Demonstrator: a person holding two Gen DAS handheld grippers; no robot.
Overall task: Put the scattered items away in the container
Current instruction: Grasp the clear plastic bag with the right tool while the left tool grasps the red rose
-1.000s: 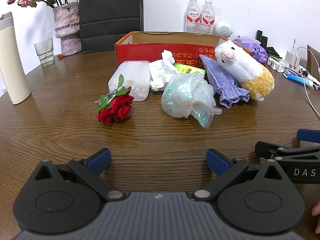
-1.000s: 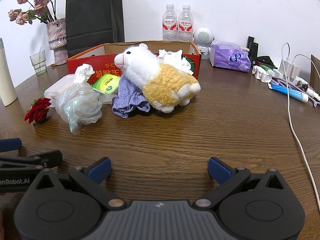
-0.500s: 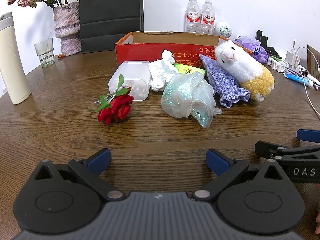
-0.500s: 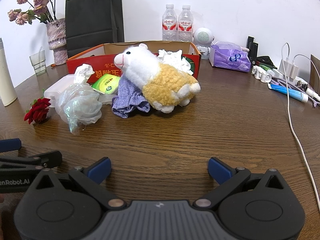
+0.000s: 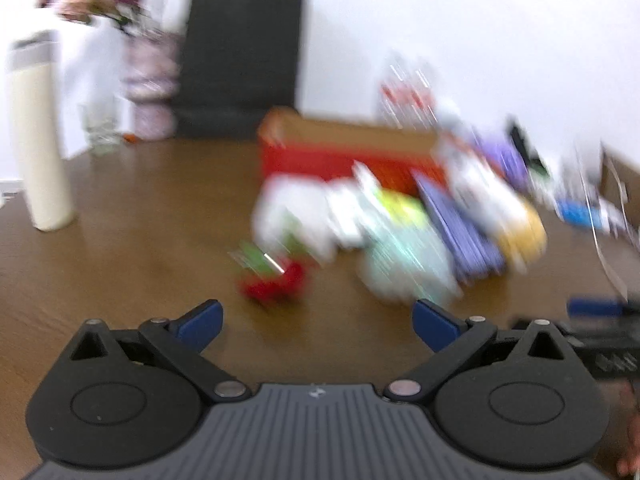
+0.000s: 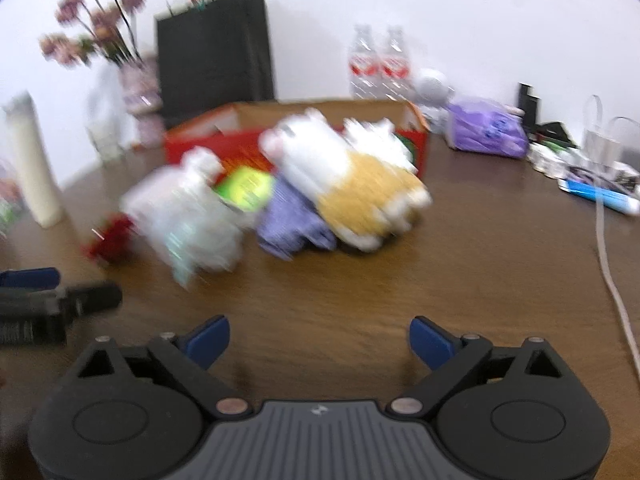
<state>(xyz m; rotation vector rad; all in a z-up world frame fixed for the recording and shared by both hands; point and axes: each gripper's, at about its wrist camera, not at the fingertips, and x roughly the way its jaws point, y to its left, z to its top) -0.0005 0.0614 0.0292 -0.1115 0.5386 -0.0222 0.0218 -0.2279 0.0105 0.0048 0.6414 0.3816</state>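
Both the left gripper and the right gripper have jaws wide apart, with the blurred rose ahead of the left jaws.

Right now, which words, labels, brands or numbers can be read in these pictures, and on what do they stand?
None can be read; both views are blurred by motion.
Red box: print on its front, blurred.
Two bottles: red labels, unreadable.
Purple pack: dark print, unreadable.
Green packet: print smeared.
Left gripper, seen from the right wrist: any lettering on its side is unreadable.
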